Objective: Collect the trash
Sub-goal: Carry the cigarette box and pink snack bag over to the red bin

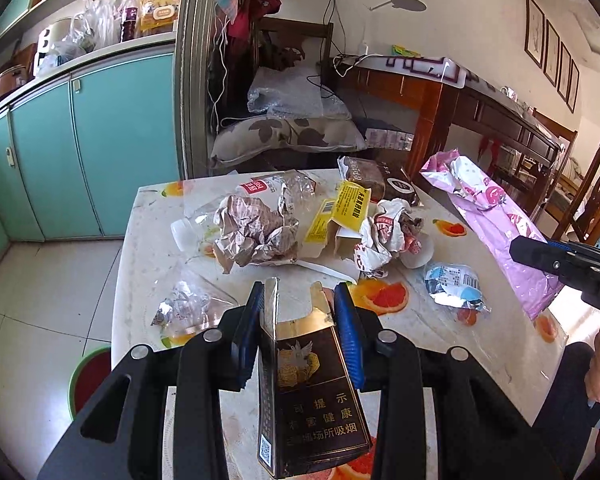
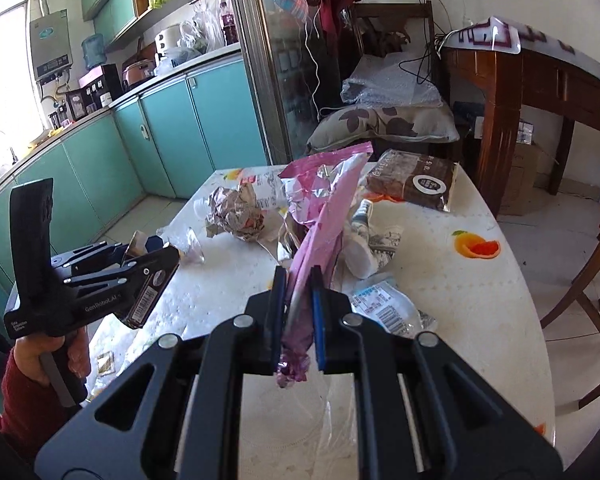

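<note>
My left hand-held gripper [image 1: 299, 300] grasps the dark cigarette box [image 1: 312, 392] at lower centre, my right hand-held gripper [image 2: 297, 280] clamps the pink wrapper [image 2: 324, 216] above the desk [image 2: 460, 280], so next I think both need a bin.

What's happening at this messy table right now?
A person is clearing trash from the table with tongs in each hand. The left tongs grip an opened dark cigarette box; the right tongs pinch a pink foil wrapper, lifted above the table. Crumpled paper, a yellow carton and a brown packet lie uncollected.
</note>
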`<state>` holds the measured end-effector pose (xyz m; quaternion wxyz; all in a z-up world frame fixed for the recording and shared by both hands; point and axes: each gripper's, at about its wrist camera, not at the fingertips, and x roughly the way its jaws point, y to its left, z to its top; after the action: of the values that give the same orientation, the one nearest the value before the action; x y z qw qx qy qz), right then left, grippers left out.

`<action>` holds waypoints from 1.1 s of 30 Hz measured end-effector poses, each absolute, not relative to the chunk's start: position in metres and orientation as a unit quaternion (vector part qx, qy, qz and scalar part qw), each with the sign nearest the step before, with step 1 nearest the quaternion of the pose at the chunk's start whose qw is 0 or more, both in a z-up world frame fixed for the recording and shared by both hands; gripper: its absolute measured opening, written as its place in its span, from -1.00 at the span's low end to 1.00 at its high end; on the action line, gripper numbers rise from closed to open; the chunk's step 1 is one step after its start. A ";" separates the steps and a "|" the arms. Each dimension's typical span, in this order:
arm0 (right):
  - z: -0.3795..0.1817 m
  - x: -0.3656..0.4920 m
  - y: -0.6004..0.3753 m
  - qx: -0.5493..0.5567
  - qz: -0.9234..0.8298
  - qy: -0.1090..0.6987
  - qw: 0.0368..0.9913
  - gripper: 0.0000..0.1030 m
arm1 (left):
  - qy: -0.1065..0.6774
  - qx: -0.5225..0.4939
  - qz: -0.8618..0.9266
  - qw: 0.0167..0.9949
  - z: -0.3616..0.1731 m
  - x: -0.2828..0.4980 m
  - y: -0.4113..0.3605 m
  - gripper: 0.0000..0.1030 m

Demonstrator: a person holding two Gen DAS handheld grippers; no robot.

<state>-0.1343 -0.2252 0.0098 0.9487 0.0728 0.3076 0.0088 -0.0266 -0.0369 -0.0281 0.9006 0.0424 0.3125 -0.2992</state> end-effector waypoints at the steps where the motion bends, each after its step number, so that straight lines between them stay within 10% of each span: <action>1: 0.011 -0.132 -0.223 0.075 0.012 0.305 0.949 -0.75 | 0.311 0.042 -0.297 0.902 -0.027 -0.026 -0.036 -0.36; 33: 0.007 -0.076 -0.170 0.080 0.100 0.307 0.943 -0.76 | 0.303 0.018 -0.217 0.928 -0.024 -0.005 0.012 -0.36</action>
<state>-0.0759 -0.1700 0.0070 0.9431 0.0803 0.3067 0.1000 -0.0051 0.0118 -0.0239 0.9278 0.0177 0.3028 -0.2172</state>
